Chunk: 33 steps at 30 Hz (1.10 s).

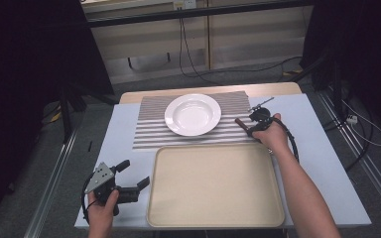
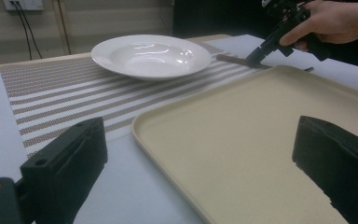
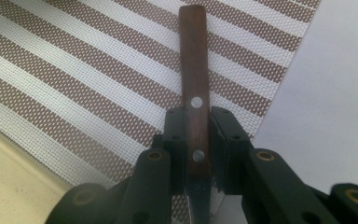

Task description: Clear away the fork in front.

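Your right gripper (image 3: 196,154) is clamping the wooden handle (image 3: 194,88) of a knife between its jaws, the handle lying on the striped placemat (image 3: 74,84) just beside the white plate (image 1: 192,114). Your left gripper (image 1: 133,176) is resting with jaws spread and holding nothing, straddling the near-left corner of the beige tray (image 1: 216,186).

I read the knife handle (image 3: 194,88) as dark brown wood with two silver rivets, between my black right gripper (image 3: 197,140) pads. The placemat (image 1: 154,126) is brown-and-white striped, the plate (image 1: 192,114) white, the tray (image 1: 213,183) beige, the table (image 1: 322,163) pale grey-blue.
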Motion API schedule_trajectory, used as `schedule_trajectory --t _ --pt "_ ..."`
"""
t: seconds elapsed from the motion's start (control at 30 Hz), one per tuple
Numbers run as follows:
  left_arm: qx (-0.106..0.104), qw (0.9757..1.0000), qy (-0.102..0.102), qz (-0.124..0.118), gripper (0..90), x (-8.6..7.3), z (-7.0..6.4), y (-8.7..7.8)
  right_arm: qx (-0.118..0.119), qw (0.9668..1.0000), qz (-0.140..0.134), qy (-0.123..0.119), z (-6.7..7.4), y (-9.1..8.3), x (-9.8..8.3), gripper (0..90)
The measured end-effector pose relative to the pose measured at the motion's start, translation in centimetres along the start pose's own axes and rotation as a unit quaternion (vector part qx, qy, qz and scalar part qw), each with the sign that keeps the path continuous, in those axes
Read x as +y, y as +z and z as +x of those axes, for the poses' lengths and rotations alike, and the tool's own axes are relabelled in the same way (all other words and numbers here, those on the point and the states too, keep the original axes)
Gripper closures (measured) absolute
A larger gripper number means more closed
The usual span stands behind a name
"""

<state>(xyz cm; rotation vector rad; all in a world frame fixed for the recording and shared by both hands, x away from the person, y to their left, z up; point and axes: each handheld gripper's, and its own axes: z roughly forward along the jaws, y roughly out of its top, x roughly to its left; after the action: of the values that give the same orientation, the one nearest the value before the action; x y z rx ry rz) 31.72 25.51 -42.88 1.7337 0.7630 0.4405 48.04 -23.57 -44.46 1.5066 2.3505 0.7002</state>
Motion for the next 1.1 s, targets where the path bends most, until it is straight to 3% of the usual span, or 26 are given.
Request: schedule_trajectory --t 0.33,0.8,1.1 --pt "0.002 1.0 -0.001 -0.002 3.4 0.0 0.0 0.0 0.011 0.9998 -0.013 0.008 -0.2 0.0 -0.4 78.1" --pt "0.006 1.0 -0.001 -0.002 3.4 0.0 0.0 -0.1 0.002 0.9999 -0.014 -0.009 0.0 -0.3 -0.2 78.2" --pt "0.005 1.0 0.001 -0.001 3.4 0.0 -0.2 0.0 0.009 0.9976 -0.064 0.023 -1.4 -2.2 0.0 78.2"
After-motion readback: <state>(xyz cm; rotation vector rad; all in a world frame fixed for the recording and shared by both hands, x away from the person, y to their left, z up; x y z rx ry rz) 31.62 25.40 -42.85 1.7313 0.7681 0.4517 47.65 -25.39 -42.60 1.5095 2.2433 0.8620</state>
